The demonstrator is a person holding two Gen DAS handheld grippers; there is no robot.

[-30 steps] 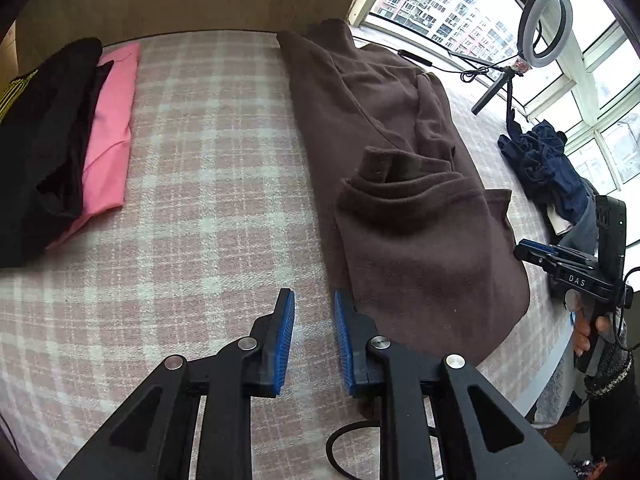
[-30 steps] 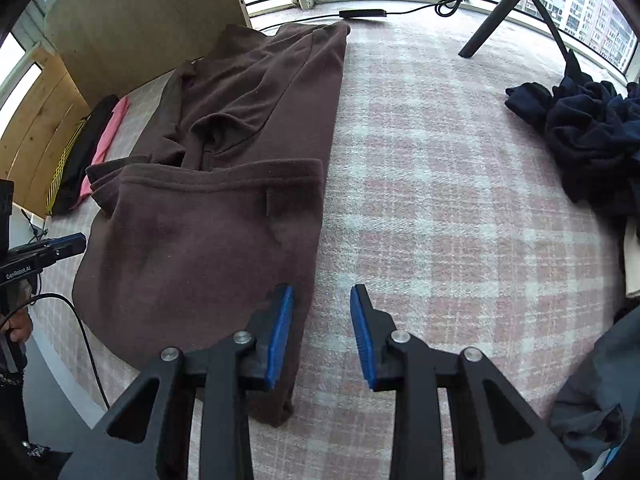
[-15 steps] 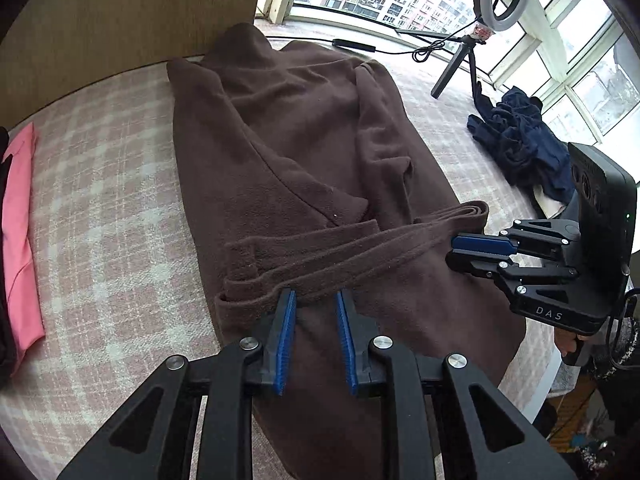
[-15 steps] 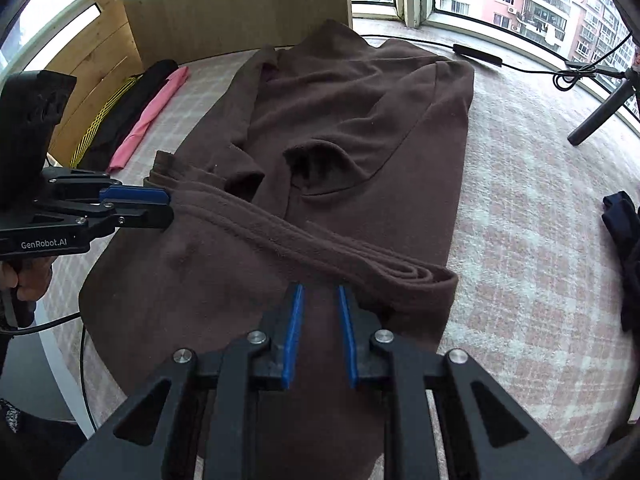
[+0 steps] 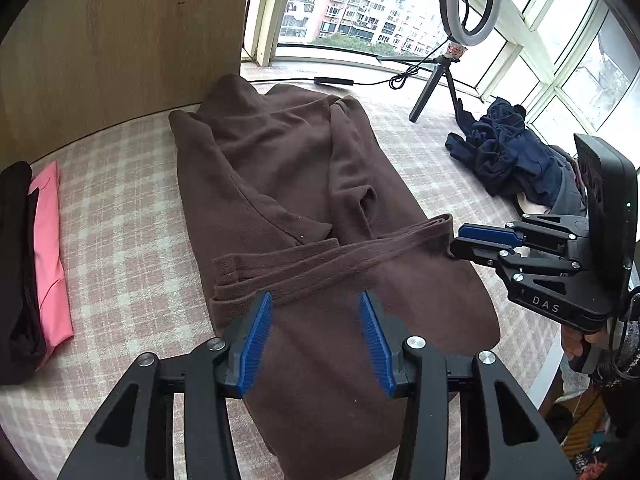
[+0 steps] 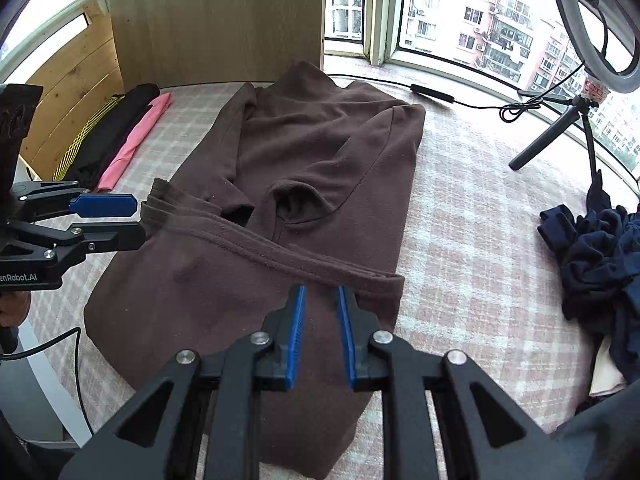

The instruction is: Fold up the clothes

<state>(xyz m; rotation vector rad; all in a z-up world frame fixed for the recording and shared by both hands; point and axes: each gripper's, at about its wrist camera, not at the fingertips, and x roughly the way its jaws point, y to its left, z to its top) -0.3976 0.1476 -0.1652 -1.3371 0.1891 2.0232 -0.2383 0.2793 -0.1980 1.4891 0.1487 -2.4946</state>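
Observation:
A brown fleece garment [image 5: 300, 168] [image 6: 320, 152] lies lengthwise on the pink checked cover [image 5: 120, 220]. Its lower part is folded up, so the ribbed hem band [image 5: 340, 256] [image 6: 280, 252] runs across the middle. My left gripper [image 5: 316, 312] hovers wide open just short of the hem's left end, with nothing between its fingers. It also shows in the right wrist view as the left gripper [image 6: 120, 220]. My right gripper [image 6: 321, 292] [image 5: 456, 242] has its fingers close together on the cloth at the hem's right end.
Folded pink [image 5: 46, 248] and black [image 5: 16, 272] clothes lie at the left edge. A crumpled navy pile [image 5: 508, 160] sits at the right. A ring light on a tripod [image 5: 448, 80] with its cable stands by the window. A wooden board [image 5: 120, 40] backs the cover.
Both grippers carried the garment's lower edge up and over onto its middle. The left gripper has since opened wide and let the hem go. The right gripper's gap is unchanged.

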